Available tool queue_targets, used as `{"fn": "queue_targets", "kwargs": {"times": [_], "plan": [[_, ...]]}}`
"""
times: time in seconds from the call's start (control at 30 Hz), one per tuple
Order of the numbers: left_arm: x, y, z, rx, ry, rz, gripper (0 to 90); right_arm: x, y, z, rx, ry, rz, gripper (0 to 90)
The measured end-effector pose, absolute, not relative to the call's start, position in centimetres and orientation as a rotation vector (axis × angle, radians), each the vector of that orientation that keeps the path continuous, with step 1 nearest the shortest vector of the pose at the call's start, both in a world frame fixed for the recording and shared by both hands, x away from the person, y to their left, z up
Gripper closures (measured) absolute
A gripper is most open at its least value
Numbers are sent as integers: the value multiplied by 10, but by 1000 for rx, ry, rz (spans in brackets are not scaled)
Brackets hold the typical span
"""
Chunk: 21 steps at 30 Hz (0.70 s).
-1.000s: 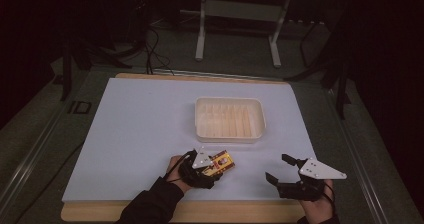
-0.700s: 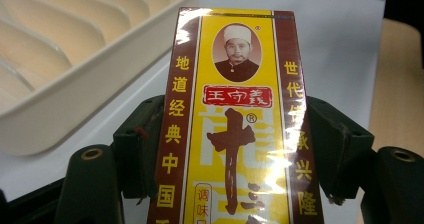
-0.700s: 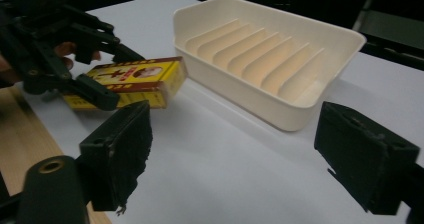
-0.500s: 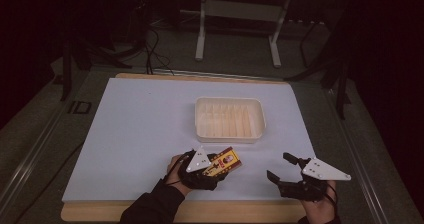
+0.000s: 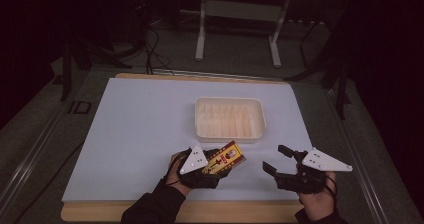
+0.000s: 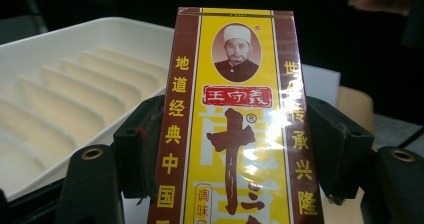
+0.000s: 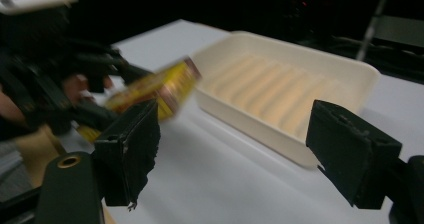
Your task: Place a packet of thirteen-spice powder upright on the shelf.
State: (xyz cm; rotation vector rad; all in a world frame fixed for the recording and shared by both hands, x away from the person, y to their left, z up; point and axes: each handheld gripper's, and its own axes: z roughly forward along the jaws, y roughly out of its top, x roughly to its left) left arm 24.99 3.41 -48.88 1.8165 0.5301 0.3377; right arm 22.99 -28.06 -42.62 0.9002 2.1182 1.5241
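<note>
The left gripper (image 5: pixel 220 165) has its two black jaws clenched on a yellow and dark red packet (image 5: pixel 226 157), one pad pressing each long edge. In the left gripper view the packet (image 6: pixel 235 119) stands up between the jaws and reaches well past their tips, its glossy front facing the camera, with a small portrait near the far end and columns of Chinese characters down both sides. Beyond the left-hand jaw in that view lies a cream plastic tray (image 6: pixel 65 84) with a ribbed floor, its near rim close behind the jaw. From the high view the packet looks lifted off the white table mat (image 5: pixel 135 129) and slanted, its far end pointing toward the tray (image 5: pixel 200 119), which sits just ahead of the jaws and a little apart from them.

The right gripper (image 5: pixel 276 160) is released, its jaws spread wide with nothing between them. It sits off to the side of the packet, well clear of it, with the grey three-cornered plate (image 5: pixel 325 160) on top and the person's right hand (image 5: pixel 316 199) wrapped around its back. In the right gripper view the open gap between its jaws frames the tray (image 7: pixel 300 89), lying just ahead, while the blurred packet (image 7: pixel 155 91) and the left gripper (image 7: pixel 85 84) holding it appear beyond the left-hand jaw. The person's left hand (image 5: pixel 176 171) grips the left gripper from behind, sleeve dark against the wooden table edge (image 5: pixel 100 211)
</note>
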Motion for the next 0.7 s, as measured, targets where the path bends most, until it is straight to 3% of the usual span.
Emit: {"fn": "queue_targets", "kwargs": {"times": [0.2,0.7], "plan": [[251,33,-486,1757,558,377,328,234,-261,-416,868,2125,1560,217],[250,25,-480,1634,513,359,329,251,-234,-393,880,2033,1619,131]]}}
